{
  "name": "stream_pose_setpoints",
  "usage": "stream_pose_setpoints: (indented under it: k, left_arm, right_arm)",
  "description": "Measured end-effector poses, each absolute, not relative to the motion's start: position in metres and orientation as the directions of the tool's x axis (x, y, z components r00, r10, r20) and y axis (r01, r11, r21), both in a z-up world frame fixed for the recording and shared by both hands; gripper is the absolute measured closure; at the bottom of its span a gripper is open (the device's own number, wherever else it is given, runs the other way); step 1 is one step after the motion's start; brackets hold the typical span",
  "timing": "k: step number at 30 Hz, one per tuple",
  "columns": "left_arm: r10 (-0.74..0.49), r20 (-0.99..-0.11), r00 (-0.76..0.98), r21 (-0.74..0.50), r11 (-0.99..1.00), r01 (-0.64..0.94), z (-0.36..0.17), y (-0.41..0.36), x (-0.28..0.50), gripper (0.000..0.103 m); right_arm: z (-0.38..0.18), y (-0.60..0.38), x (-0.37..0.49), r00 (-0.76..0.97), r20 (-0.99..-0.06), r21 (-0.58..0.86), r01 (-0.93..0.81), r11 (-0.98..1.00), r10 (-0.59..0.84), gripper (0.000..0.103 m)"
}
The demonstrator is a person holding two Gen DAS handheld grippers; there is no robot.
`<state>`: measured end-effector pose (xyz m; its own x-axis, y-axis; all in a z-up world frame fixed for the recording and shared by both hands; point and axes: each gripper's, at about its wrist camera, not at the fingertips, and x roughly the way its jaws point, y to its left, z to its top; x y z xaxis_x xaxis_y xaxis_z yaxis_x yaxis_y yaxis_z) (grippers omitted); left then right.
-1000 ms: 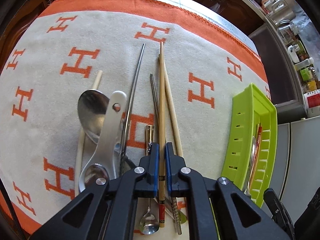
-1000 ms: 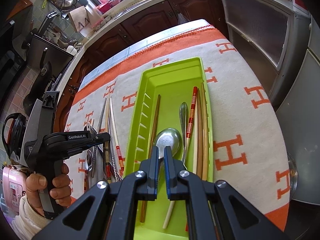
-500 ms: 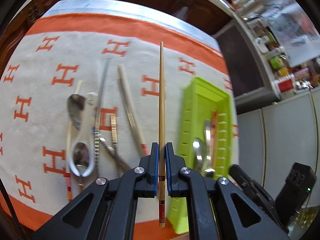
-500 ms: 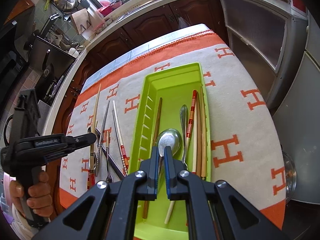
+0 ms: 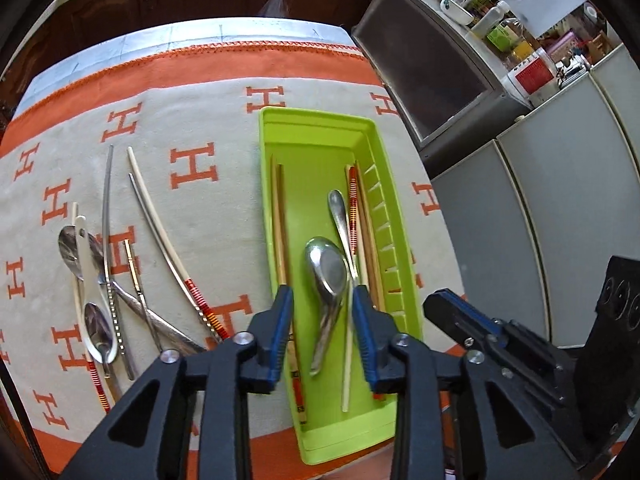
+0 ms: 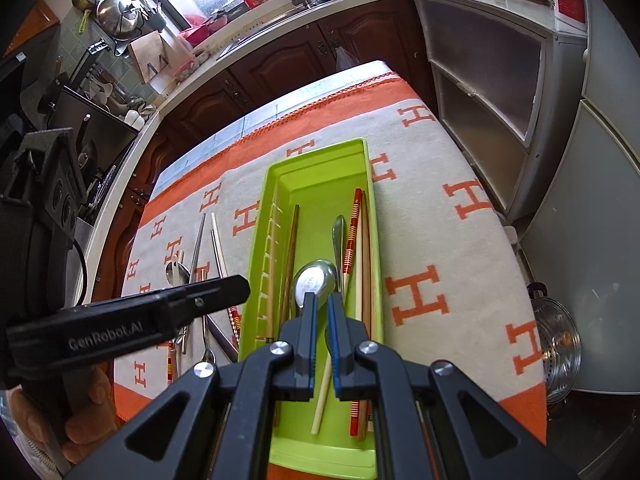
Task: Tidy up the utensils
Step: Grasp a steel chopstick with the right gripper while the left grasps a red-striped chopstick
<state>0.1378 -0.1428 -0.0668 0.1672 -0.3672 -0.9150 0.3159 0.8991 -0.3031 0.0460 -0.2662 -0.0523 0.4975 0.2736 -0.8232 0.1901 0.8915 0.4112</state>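
Chopstick [image 5: 279, 224] lies lengthwise along green tray [image 5: 320, 128]'s left wall; left jaws apart, right jaws nearly together.

A glossy green plastic tray [image 5: 316, 128] is seen on a matt, napped cloth [image 5: 200, 208]. A polished metal spoon [image 5: 326, 268] and smooth wooden chopsticks [image 5: 279, 216] are held in it. Matt black plastic forms the left gripper [image 5: 322, 328], whose finger pads [image 5: 282, 320] are blue.
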Motion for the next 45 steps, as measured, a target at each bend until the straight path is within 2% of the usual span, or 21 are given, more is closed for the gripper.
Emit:
stream_pose_setpoints:
  k: [1,3,7,16,22,25,38,45]
  left_arm:
    - [-0.362,-0.915,0.181,-0.293,0.901,0.32,-0.064,-0.138,0.137,0.057]
    - [-0.354,-0.91,0.218,-0.273,0.904,0.328,-0.058,-0.128,0.135,0.048]
    - [-0.304,-0.902,0.307,-0.196,0.921,0.336,-0.044,-0.099,0.127,0.041]
    - [-0.186,-0.876,0.446,-0.079,0.966,0.247,-0.034,-0.017,0.113,0.04]
    - [-0.089,-0.869,0.486,-0.017,0.988,0.15,-0.048,0.031,0.11,0.04]
    - [-0.068,-0.882,0.466,-0.025,0.995,0.098,-0.063,0.057,0.113,0.04]
    - [-0.106,-0.901,0.421,-0.111,0.994,0.013,-0.119,0.118,0.122,0.04]
    - [-0.198,-0.898,0.392,-0.2,0.979,0.037,-0.136,0.119,0.125,0.04]
  right_arm:
    - [-0.052,-0.266,0.046,0.497,-0.823,0.411,0.187,0.892,0.275,0.097]
    - [-0.051,-0.263,0.047,0.496,-0.821,0.413,0.177,0.893,0.281,0.097]
    - [-0.048,-0.252,0.05,0.493,-0.813,0.427,0.145,0.893,0.308,0.097]
    - [-0.045,-0.205,0.059,0.456,-0.794,0.463,0.026,0.886,0.401,0.097]
    - [-0.05,-0.167,0.071,0.403,-0.811,0.446,-0.046,0.894,0.425,0.097]
    - [-0.052,-0.151,0.076,0.381,-0.816,0.439,-0.078,0.895,0.434,0.097]
    - [-0.077,-0.082,0.111,0.29,-0.842,0.425,-0.164,0.89,0.455,0.097]
    - [-0.105,-0.058,0.129,0.238,-0.864,0.416,-0.161,0.895,0.444,0.097]
